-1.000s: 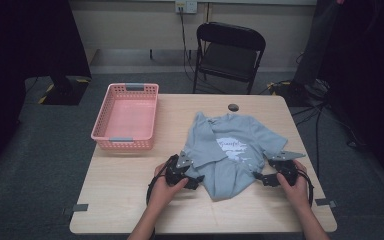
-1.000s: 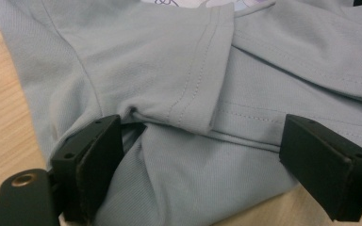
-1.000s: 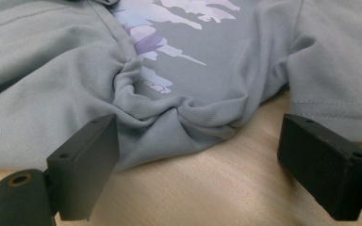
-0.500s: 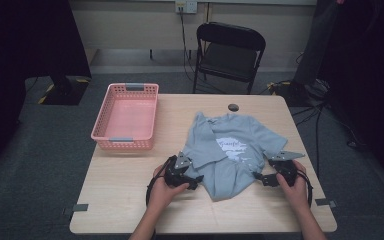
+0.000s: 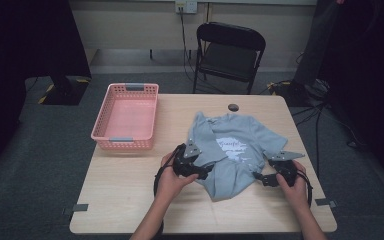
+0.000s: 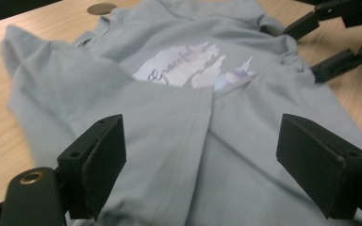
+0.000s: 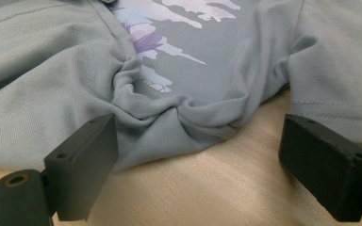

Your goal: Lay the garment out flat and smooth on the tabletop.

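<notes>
Shirt (image 5: 235, 152) lies crumpled at the counter's (image 5: 130, 200) centre-right, grey with a pale print, one flap folded over its left side. Largest first after that: the counter itself, then a black chair (image 5: 230, 52) beyond the far edge at 12 o'clock, then a pink basket (image 5: 126, 117) at 10 o'clock from the shirt, well apart from it.

The left claw (image 5: 205, 172) sits at the shirt's 8 o'clock edge, jaws wide, the folded flap lying between them but not pinched. The right claw (image 5: 260, 178) rests at 4 o'clock, jaws also wide, facing a bunched ridge of cloth (image 7: 169, 113) just beyond the pads.

Risks, as I judge them: closing on that bunched ridge would likely catch several layers at once, so the shirt would lift as a lump instead of spreading. The left claw could nip only the flap's hem and let it slip free. Pulling unevenly may drag the shirt toward the near edge.

A small dark disc (image 5: 233, 106) at 12 o'clock lies near the collar; nothing blocks either claw.
</notes>
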Tool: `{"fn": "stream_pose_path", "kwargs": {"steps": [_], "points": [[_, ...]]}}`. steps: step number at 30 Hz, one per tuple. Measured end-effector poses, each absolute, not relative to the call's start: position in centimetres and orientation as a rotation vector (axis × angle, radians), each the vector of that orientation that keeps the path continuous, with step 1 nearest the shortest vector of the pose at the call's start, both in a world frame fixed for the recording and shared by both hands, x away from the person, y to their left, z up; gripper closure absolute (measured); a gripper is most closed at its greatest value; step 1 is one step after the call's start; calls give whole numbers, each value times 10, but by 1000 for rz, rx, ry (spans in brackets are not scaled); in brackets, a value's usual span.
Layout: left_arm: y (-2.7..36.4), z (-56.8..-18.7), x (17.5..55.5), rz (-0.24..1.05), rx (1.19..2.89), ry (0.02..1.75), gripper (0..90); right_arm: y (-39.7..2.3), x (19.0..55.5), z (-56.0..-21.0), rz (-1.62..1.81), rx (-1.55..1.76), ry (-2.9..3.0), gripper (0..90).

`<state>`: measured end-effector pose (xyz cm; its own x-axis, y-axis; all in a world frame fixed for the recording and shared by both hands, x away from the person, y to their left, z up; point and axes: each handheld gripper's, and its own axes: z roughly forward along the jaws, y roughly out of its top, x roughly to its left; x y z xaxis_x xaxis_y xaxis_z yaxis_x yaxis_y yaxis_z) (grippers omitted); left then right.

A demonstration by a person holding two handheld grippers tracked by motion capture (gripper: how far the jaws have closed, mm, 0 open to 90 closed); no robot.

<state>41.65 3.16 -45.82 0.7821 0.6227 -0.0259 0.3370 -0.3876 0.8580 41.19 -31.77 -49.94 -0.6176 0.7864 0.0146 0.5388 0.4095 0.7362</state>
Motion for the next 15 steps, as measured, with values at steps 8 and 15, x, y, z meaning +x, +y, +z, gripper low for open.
{"fn": "stream_pose_path", "kwargs": {"steps": [8, 15], "points": [[7, -454, 436, 337, 2021, 721, 200, -318, 412, -499, 1037, 1144, 2337, 117], [-9, -462, 454, 324, 2061, 736, 240, -318, 412, -499, 1038, 1141, 2339, 117]]}}
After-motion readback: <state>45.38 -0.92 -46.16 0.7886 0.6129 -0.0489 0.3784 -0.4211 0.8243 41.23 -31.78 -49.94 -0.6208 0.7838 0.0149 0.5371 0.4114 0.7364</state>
